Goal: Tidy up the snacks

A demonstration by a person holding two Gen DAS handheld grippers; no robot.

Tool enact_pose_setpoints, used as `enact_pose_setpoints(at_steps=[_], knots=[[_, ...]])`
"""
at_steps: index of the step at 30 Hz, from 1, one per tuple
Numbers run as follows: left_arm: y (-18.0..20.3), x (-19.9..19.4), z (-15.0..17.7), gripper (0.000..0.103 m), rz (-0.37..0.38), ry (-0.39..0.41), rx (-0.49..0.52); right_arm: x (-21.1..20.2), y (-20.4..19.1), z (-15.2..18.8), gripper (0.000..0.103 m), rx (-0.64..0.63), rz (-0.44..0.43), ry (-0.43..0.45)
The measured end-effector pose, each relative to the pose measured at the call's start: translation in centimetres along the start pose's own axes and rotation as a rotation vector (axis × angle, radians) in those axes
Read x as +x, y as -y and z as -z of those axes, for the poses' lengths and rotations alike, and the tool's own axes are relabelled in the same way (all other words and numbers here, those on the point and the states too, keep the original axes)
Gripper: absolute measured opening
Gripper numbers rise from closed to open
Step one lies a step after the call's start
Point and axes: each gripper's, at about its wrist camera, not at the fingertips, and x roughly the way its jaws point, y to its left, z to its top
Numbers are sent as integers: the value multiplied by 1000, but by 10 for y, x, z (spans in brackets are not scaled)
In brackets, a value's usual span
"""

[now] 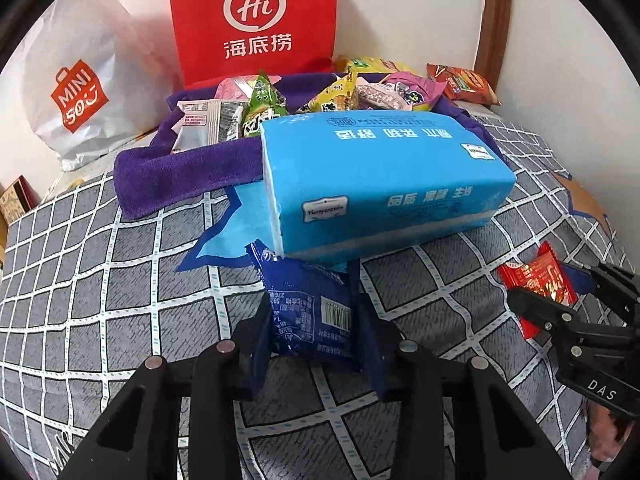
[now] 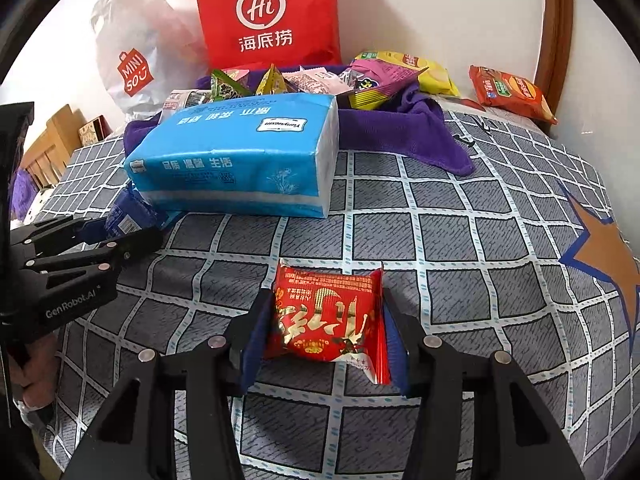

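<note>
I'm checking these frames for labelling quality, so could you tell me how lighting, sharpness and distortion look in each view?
Left wrist view: even indoor light, strong fisheye bending of the bedsheet grid, dark corners; blue snack packet print sharp. Right wrist view: same bending, glare on the red snack packet, tissue pack sharp.

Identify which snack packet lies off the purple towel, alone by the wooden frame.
The orange-red packet: it lies on the checked sheet beside the wooden frame, while the other loose snacks crowd the purple towel.
</note>
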Motion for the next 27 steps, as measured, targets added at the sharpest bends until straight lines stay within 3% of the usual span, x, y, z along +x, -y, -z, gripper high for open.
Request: enact_pose_setpoints(at_steps=[27], knots=[[-4,1,1,39,24,2,-15,0,-1,1,54,0,-9,1]])
